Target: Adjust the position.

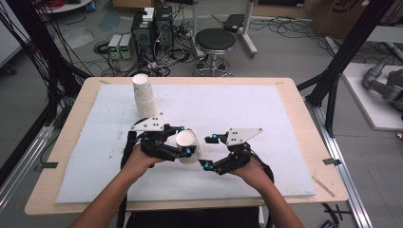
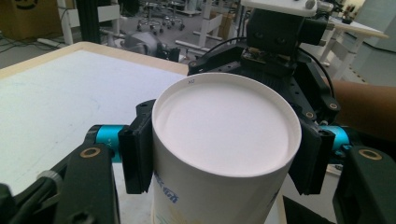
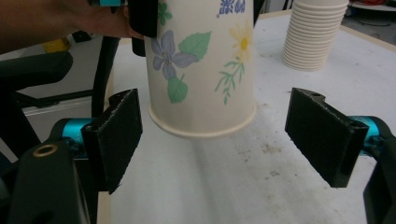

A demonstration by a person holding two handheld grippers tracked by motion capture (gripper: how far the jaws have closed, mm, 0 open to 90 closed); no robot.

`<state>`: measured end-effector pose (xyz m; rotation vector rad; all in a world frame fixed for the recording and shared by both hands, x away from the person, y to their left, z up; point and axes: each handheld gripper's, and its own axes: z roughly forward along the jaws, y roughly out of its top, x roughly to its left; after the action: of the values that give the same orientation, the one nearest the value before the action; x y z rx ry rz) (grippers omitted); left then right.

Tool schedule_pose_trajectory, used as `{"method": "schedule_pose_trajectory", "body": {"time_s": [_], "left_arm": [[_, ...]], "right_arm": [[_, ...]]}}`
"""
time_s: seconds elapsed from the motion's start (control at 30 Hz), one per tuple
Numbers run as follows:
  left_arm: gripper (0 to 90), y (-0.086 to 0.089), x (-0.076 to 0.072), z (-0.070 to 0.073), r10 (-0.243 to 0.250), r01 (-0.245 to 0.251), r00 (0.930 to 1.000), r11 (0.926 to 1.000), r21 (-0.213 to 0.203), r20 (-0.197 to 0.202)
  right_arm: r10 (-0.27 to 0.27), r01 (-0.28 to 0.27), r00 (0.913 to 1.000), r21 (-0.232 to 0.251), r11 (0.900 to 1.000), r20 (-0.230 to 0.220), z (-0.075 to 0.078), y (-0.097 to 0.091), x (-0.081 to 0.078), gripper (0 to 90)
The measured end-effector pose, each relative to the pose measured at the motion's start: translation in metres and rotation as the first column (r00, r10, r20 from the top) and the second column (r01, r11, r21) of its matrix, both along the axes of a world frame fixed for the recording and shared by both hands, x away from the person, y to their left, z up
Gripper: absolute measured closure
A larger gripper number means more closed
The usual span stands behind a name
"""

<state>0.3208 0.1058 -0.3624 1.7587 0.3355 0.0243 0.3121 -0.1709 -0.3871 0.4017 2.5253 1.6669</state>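
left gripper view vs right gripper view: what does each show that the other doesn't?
Left gripper view: the paper cup's flat white base, facing the camera, the left gripper's fingers pressing its sides, and the right gripper behind. Right gripper view: the cup's flower print, its rim pointing down above the mat, the stack of cups, open fingers. Both: the same cup.
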Motion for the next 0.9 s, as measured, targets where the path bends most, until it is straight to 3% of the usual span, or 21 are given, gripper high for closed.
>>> {"method": "schedule_pose_trajectory", "body": {"time_s": [0.5, 0.9], "left_arm": [[35.7, -0.016, -0.001, -0.003, -0.062, 0.062, 0.9981, 0.998, -0.008, 0.001], [34.6, -0.02, -0.004, -0.006, -0.072, 0.071, 0.9966, 0.9972, 0.023, 0.04]], "right_arm": [[0.044, -0.044, 0.9985, 0.005, 0.999, -0.033, -0.004, 0.011, 0.001, 20.5], [0.08, -0.08, 0.9965, -0.025, 0.9964, -0.025, -0.006, 0.013, 0.0, 36.4]]}}
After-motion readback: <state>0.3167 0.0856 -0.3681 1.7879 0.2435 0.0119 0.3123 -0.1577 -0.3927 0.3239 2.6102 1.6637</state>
